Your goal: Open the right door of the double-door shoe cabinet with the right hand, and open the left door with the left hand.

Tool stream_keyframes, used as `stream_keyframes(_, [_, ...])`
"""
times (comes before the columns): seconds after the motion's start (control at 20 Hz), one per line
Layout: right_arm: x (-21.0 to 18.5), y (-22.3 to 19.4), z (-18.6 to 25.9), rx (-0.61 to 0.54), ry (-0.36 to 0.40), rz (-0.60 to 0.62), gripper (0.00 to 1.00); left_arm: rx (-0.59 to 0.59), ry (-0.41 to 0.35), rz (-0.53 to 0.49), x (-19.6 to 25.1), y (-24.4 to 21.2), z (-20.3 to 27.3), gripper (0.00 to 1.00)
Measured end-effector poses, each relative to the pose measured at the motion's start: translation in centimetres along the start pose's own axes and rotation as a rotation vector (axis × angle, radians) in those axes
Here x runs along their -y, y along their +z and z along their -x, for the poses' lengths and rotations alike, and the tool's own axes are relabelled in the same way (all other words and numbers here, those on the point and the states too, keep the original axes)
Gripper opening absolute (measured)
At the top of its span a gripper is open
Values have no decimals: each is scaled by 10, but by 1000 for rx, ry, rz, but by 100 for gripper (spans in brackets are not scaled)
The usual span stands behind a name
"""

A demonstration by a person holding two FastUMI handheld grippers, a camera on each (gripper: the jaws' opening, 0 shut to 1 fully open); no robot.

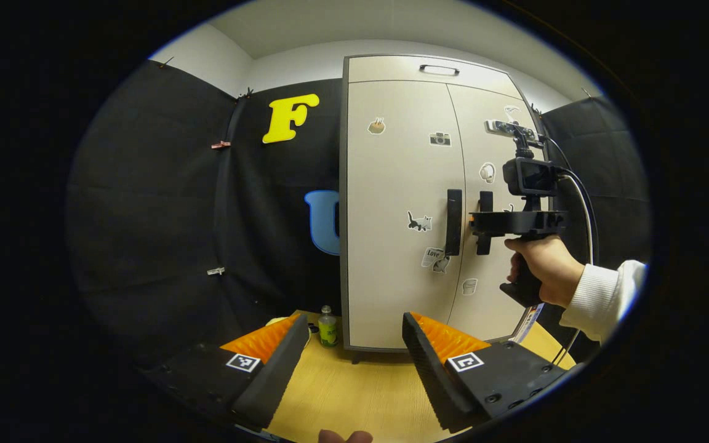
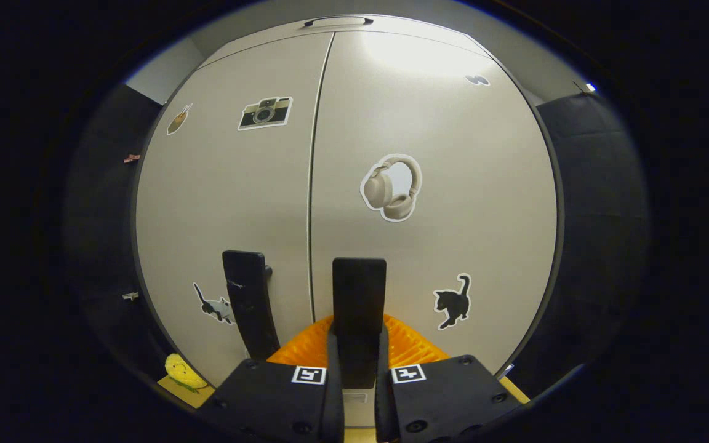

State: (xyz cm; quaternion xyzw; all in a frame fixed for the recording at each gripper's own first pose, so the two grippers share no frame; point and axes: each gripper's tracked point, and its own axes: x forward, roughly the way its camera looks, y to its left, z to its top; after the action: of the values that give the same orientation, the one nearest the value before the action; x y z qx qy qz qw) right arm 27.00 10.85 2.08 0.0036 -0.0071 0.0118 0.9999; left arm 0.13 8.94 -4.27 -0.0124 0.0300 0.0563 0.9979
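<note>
- left gripper (image 1: 354, 344) hangs back over the desk (image 1: 354, 394) with jaws wide, holding nothing; small green bottle (image 1: 328, 328) sits at the cabinet's left foot
- shoe cabinet (image 1: 391, 258) stands at the far end of the desk, both doors look closed; left handle (image 1: 453, 221) is free
- right gripper (image 2: 357, 363) has its jaws clamped on the right handle (image 2: 359, 295); I'd pull straight back, then follow the hinge's arc, keeping the grip square so it doesn't slip
</note>
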Motion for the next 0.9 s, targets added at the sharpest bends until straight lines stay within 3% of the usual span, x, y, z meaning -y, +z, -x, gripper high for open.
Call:
stream_keyframes(0.25, [1, 1, 16, -11, 40, -30, 14, 6, 30, 0, -7, 4, 16, 95])
stream_keyframes(0.5, [21, 2, 67, -19, 103, -48, 14, 19, 45, -2, -2, 10, 31, 94])
stream_keyframes(0.9, [47, -1, 109, -30, 149, -64, 14, 27, 17, -33, 28, 16, 41, 95])
